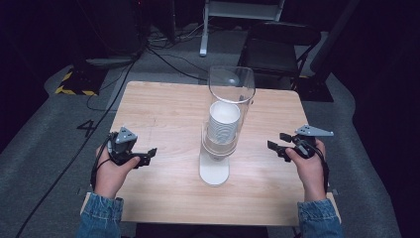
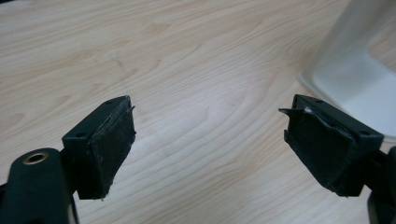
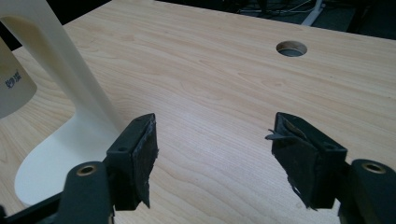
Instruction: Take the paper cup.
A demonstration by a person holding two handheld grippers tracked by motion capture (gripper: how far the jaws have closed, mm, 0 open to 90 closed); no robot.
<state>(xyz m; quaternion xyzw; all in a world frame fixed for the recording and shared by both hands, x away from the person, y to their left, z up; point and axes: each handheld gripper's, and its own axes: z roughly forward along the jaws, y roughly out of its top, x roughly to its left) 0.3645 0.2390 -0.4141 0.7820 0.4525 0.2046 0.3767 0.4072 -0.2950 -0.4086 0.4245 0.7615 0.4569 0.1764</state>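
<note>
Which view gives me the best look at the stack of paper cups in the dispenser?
The high view: the cup stack sits whole inside the clear tube, above the white base. The right gripper view catches just one cup's edge beside the stand. The left gripper view gives the base corner.

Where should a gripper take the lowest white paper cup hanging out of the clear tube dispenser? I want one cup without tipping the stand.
Grip the exposed bottom of the lowest white paper cup below the clear tube, coming in level from the right gripper, whose jaws are open. The white stand's upright appears to be behind the cup, so the sides look free; then pull down.
</note>
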